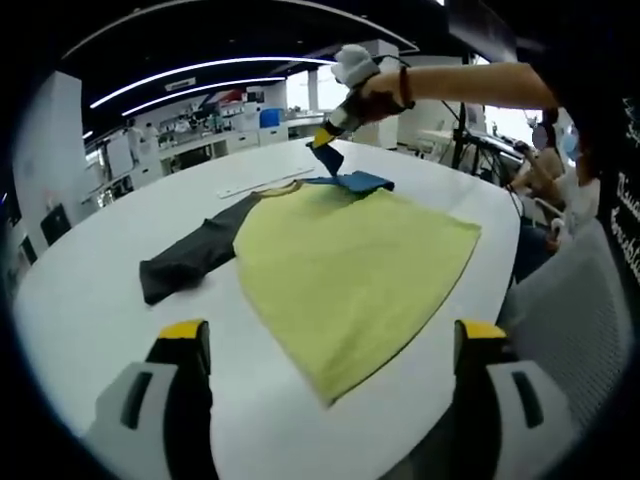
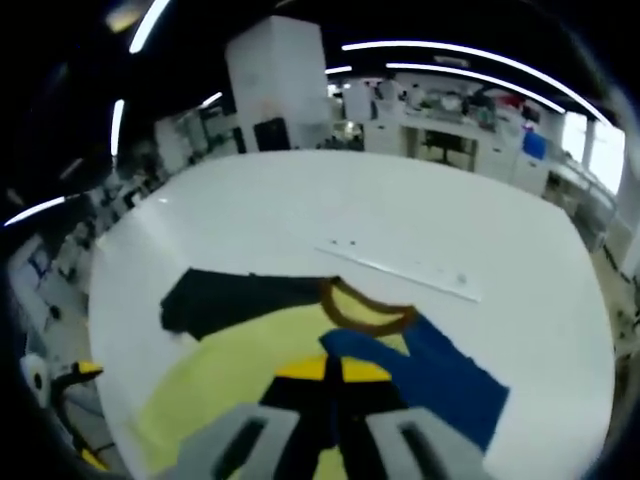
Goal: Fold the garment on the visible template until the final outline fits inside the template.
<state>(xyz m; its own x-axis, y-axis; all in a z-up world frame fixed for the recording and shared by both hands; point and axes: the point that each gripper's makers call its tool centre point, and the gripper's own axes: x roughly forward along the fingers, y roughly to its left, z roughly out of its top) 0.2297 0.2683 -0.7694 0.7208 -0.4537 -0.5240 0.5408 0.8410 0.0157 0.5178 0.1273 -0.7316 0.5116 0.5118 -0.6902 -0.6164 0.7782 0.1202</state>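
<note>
Your left tool [image 1: 325, 345] hovers spread and empty at the near edge of the desk [image 1: 90, 300], with the yellow garment [image 1: 350, 270] lying flat just ahead, its long axis running away from you toward the collar [image 2: 365, 308]. Farther off, your right tool [image 1: 325, 150] pinches the blue sleeve [image 2: 430, 375], lifted over the body; the dark sleeve [image 1: 195, 255] lies out to the left, nearer your left tool. No template outline is discernible; the pale strip [image 2: 400, 267] beyond the collar is unclear.
</note>
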